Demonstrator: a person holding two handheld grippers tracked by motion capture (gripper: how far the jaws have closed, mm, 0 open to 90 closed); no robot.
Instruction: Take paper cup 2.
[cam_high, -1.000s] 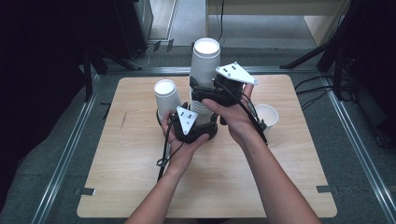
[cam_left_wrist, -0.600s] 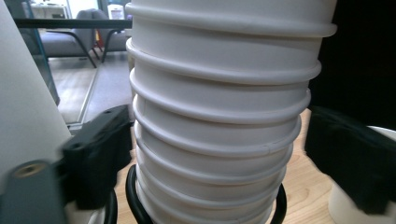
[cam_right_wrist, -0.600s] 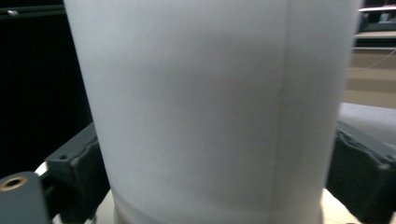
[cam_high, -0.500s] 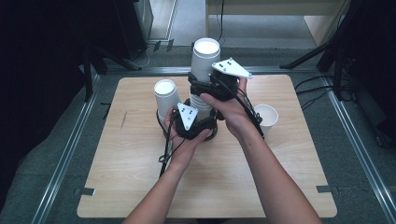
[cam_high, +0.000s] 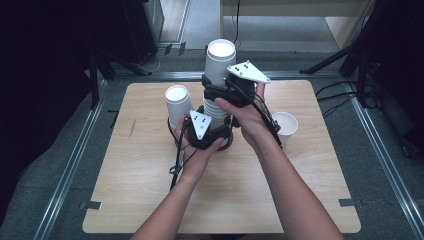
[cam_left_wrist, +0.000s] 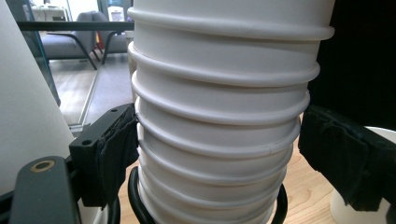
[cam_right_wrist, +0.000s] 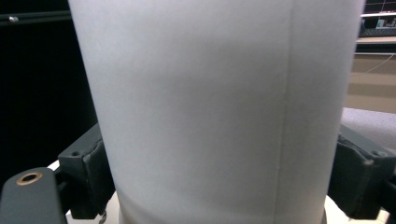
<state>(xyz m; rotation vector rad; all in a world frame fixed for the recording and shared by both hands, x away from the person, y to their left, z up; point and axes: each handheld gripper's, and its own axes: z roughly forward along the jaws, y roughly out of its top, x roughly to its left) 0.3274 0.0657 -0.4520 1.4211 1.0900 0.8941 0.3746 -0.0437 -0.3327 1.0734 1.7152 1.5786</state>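
A tall stack of white paper cups (cam_high: 220, 60) stands mid-table. My left gripper (cam_high: 216, 131) is low on it, and its jaws have just been closing. In the left gripper view the black pads (cam_left_wrist: 116, 144) press both sides of the stack's ribbed rims (cam_left_wrist: 219, 140). My right gripper (cam_high: 218, 95) is higher up, its jaws also just closing. In the right gripper view its pads (cam_right_wrist: 93, 168) squeeze the smooth wall of the top cup (cam_right_wrist: 219, 102).
A shorter stack of white cups (cam_high: 178, 102) stands just left of the left gripper. A single upright cup (cam_high: 285, 125) sits to the right of my right forearm. Both stand on the wooden table (cam_high: 150, 190), with dark floor and metal rails around it.
Both pairs of jaws have closed in on the tall stack. The right gripper has shifted slightly back and left; the left hand has stayed put.
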